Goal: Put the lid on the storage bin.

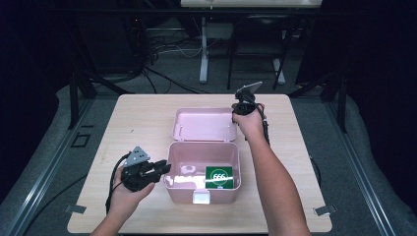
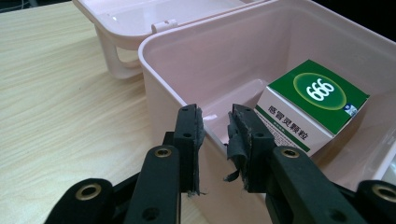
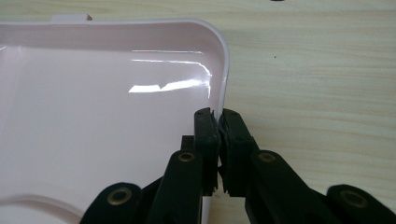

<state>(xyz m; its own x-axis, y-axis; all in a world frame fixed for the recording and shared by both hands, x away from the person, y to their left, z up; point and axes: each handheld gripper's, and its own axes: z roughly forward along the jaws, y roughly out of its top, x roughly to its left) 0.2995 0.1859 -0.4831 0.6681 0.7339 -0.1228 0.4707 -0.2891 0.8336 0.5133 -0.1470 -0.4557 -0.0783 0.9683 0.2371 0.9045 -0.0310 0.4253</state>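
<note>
A pink box (image 1: pixel 182 189) stands open on the table, its lid (image 1: pixel 204 123) lying back flat behind it. A green and white carton (image 1: pixel 219 176) marked 666 leans in the box's right half (image 2: pixel 317 102). My left gripper (image 1: pixel 164 169) is at the box's left wall; in the left gripper view (image 2: pixel 215 135) its jaws stand on either side of the rim (image 2: pixel 154 60), closed on it. My right gripper (image 1: pixel 236 113) is shut on the lid's right edge, and the right gripper view (image 3: pixel 218 123) shows the lid's rim (image 3: pixel 223 70) pinched between the jaws.
The light wooden table (image 1: pixel 137 123) has bare room left and right of the box. A white latch (image 1: pixel 200 197) sits on the box's front. Beyond the table are cables and table legs on a dark floor.
</note>
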